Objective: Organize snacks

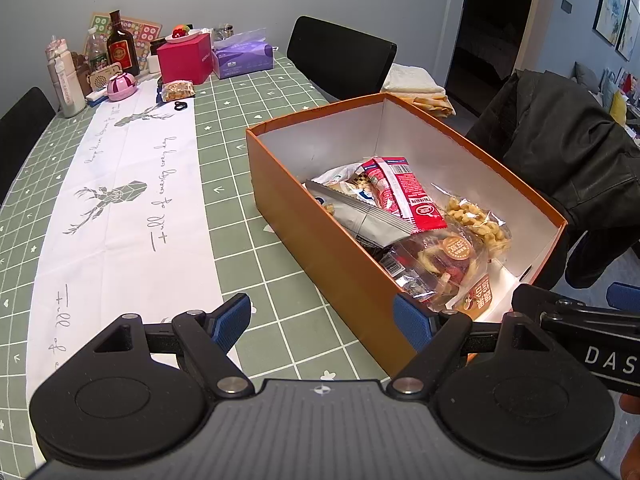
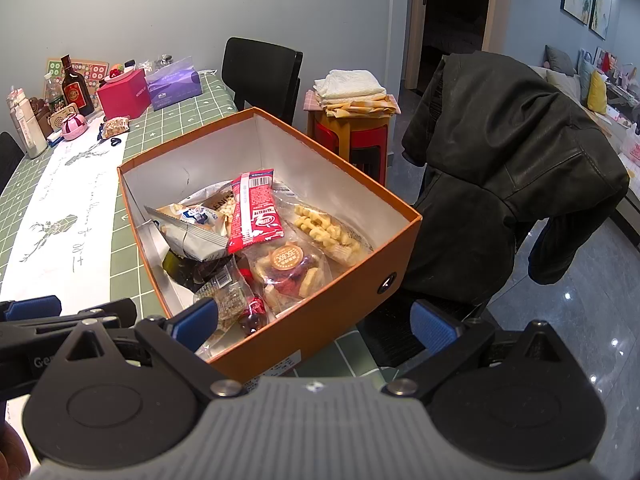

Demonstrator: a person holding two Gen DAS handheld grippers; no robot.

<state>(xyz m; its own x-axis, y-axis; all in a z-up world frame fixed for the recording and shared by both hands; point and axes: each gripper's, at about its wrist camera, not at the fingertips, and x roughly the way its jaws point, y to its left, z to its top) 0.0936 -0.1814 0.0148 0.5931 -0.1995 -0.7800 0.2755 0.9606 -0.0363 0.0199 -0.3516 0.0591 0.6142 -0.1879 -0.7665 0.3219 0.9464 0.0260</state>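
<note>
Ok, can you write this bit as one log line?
stage: snacks in orange box | left gripper: open, empty | right gripper: open, empty | loose: snack packet on table

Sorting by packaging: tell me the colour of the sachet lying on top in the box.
Red sachet with white print; clearest in the right wrist view.
</note>
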